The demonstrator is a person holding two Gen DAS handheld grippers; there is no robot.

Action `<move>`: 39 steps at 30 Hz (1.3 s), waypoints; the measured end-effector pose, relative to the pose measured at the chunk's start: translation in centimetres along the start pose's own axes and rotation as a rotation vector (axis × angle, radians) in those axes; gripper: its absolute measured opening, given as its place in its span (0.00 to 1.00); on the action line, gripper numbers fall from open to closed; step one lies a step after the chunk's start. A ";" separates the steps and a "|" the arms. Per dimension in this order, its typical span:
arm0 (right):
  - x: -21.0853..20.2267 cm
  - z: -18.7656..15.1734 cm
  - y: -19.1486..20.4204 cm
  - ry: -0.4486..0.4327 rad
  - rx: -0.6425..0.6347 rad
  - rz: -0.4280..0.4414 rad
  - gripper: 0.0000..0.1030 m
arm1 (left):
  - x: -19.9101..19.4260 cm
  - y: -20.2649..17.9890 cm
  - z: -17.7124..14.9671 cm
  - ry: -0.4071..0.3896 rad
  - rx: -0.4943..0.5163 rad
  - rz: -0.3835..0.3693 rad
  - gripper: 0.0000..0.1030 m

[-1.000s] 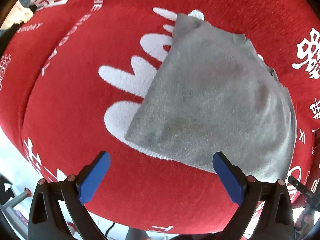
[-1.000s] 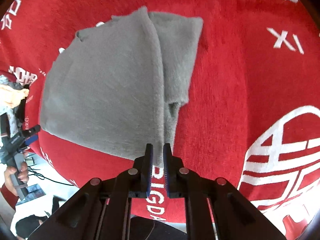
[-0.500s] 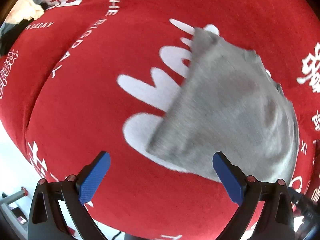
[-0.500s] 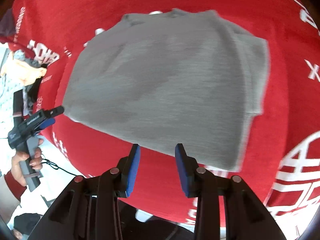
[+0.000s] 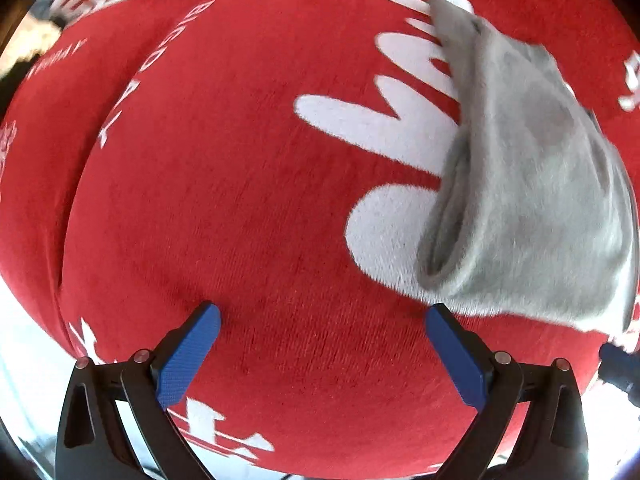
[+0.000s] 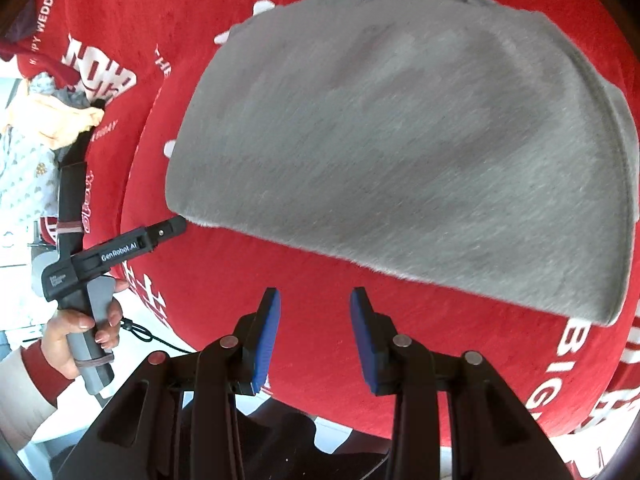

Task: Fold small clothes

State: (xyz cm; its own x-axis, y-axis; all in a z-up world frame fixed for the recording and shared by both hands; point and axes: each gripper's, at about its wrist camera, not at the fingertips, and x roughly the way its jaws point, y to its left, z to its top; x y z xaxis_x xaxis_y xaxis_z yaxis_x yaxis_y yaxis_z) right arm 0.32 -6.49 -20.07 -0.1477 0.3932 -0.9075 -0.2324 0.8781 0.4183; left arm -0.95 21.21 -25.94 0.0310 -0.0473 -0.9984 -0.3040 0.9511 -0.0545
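A red cloth (image 5: 224,208) printed with white lettering and shapes is spread over the work surface. A large white lobed motif (image 5: 384,132) is printed on it. Near its far left edge, a heap of yellow and pale patterned fabric (image 6: 44,136) is seen.

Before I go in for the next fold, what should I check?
1. Right gripper open, holding nothing: ok.
2. Left gripper open wide, holding nothing: ok.
3. Gray garment released on the red printed cloth: ok.
4. Top layer flat from the right wrist view: ok.
5. Garment's left edge flat: not ok, layers gape open.
6. Fold edges aligned underneath: cannot tell.
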 end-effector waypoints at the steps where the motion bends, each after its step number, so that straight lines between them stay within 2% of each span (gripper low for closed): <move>1: 0.2 0.0 0.3 0.003 0.000 -0.003 0.39 | 0.0 -0.1 -0.1 -0.001 0.020 0.005 1.00; 4: 0.7 0.1 1.4 0.009 -0.008 -0.012 0.39 | 0.1 -0.2 -0.5 -0.006 0.045 0.004 1.00; 9: 1.4 0.4 3.0 0.022 -0.030 -0.022 0.39 | 0.2 -0.2 -0.1 0.031 0.059 -0.009 1.00; 12: 1.5 0.6 3.8 0.016 -0.029 -0.012 0.39 | -0.9 1.0 0.5 0.004 0.000 -0.123 1.00; 15: 1.6 0.8 3.8 0.009 -0.012 0.003 0.45 | -2.2 1.9 0.5 -0.031 -0.063 -0.230 1.00; 24: 3.0 1.1 2.2 0.020 0.144 0.116 0.46 | -3.0 -0.1 0.4 -0.013 -0.119 -0.410 1.00; 27: 3.4 0.8 1.2 0.013 0.204 0.188 0.46 | -2.9 -0.2 0.6 -0.002 -0.153 -0.472 1.00; 32: 4.4 0.2 -2.3 -0.086 0.406 0.394 0.46 | -2.3 0.1 0.8 0.015 -0.241 -0.602 1.00; 34: 5.3 0.1 -3.3 -0.114 0.477 0.475 0.46 | -2.2 0.2 0.8 0.016 -0.265 -0.635 1.00; 39: 7.0 -0.7 -4.9 -0.176 0.629 0.614 0.46 | -2.2 0.2 0.5 0.026 -0.258 -0.671 1.00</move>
State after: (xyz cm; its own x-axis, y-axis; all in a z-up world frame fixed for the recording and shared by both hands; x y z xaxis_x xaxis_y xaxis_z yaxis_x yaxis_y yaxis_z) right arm -0.29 -8.26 -28.50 0.0894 0.8336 -0.5452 0.4161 0.4660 0.7808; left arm -0.61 21.60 -23.78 0.2689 -0.6066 -0.7482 -0.4427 0.6120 -0.6553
